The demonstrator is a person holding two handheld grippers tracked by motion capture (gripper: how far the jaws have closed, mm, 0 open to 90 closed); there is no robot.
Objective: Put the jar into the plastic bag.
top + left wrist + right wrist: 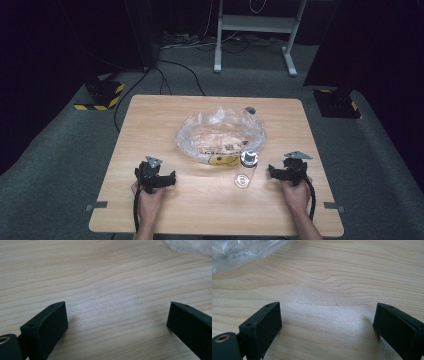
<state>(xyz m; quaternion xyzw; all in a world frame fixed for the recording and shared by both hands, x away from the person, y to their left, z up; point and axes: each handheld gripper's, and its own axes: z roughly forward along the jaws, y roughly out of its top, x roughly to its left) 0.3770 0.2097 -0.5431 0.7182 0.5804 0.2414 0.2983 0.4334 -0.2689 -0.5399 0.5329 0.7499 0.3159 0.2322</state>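
Wooden table (165, 120) holds one plastic bag (221, 134) and one bottle (246, 170).

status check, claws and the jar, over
Left claw open, right claw open, both empty on the table. Jar upright beside the bag, untouched. Nothing in the way.

plastic bag (220, 134) mid-table (150, 120), bottle (246, 170) just before it, left tongs (159, 180) and right tongs (286, 172) flanking
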